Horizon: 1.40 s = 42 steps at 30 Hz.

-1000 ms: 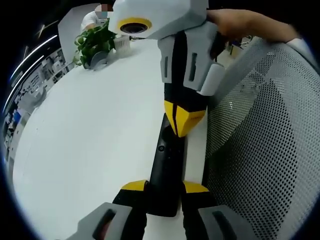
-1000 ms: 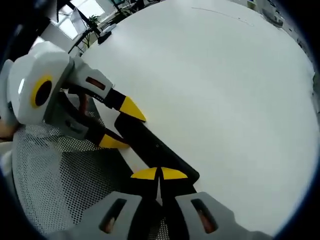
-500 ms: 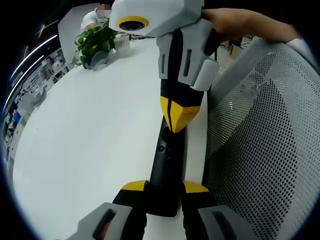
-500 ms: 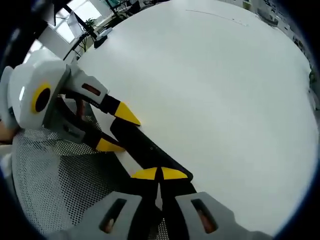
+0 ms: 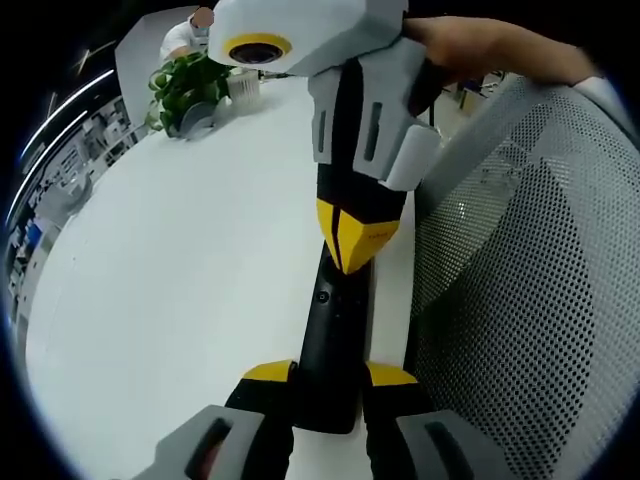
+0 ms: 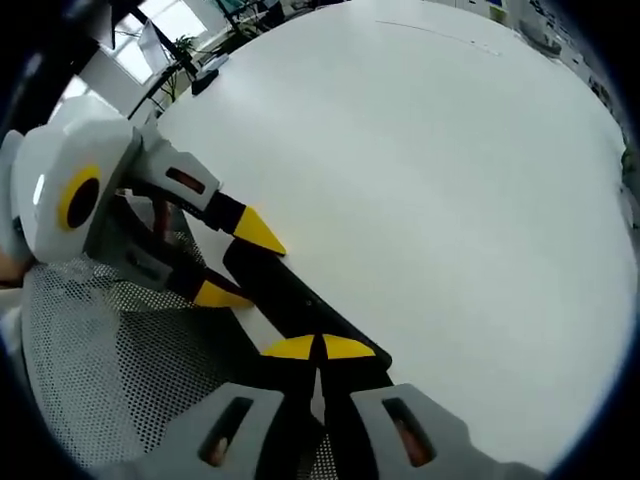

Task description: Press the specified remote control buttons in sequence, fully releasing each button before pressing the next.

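Left gripper [image 5: 328, 378] clamps the near end of the black remote [image 5: 332, 330] on the white table [image 5: 180, 260] while the right gripper [image 5: 350, 250], its 2 tips pinched together, looks mid-press, so next it should lift fully clear.

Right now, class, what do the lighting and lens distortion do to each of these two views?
Left gripper view: fisheye bends the white table edge into a curve; even light; the black remote stays sharp, and the plant looks small. Right gripper view: the table bulges round, bright and nearly shadowless; the mesh chair is darker.
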Tool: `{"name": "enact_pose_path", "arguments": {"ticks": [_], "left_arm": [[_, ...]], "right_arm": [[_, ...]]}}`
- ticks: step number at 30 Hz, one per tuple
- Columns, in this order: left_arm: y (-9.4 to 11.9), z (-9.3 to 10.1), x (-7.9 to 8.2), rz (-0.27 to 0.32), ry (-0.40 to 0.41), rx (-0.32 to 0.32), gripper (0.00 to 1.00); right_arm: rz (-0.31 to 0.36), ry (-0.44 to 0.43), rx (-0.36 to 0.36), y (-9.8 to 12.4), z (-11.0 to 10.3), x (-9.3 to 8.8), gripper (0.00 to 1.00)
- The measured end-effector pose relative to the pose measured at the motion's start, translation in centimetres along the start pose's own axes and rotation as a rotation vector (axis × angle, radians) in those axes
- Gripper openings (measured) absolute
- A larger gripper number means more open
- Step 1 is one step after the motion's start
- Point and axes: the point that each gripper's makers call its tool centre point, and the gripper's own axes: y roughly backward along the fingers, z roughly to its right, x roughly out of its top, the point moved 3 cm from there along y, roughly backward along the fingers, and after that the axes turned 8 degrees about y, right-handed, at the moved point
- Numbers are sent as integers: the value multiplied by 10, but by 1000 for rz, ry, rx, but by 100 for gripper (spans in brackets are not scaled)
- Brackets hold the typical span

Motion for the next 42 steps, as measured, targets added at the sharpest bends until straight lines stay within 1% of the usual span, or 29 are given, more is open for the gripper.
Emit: {"name": "enact_pose_path", "arguments": {"ticks": [3,7,15,20,23,26,28,31,34,39,42], "left_arm": [[0,0,0,-1,2,0,26],[0,0,0,-1,5,-1,26],[-1,-1,0,-4,-2,-3,26],[-1,-1,1,-6,1,-6,25],[-1,-1,1,-6,-2,-9,25],[0,-1,1,-3,-5,-9,25],[-1,-1,1,-1,-5,-10,25],[-1,-1,1,-2,-7,-10,25],[0,-1,1,-3,-15,-11,25],[-1,-1,1,-4,-22,-12,25],[-1,0,1,-5,-24,-13,25]], "right_arm": [[-2,15,-7,-1,0,0,0],[7,-10,-5,-1,2,0,0],[1,-12,5,-1,2,0,0],[19,-26,14,0,2,-1,0],[9,-14,12,0,1,1,0],[11,-32,25,0,1,1,0],[17,-48,48,0,0,2,0],[27,-51,37,3,1,6,0],[48,-60,42,4,1,11,0],[35,-59,42,0,3,12,0],[35,-73,61,-1,2,16,0]]}}
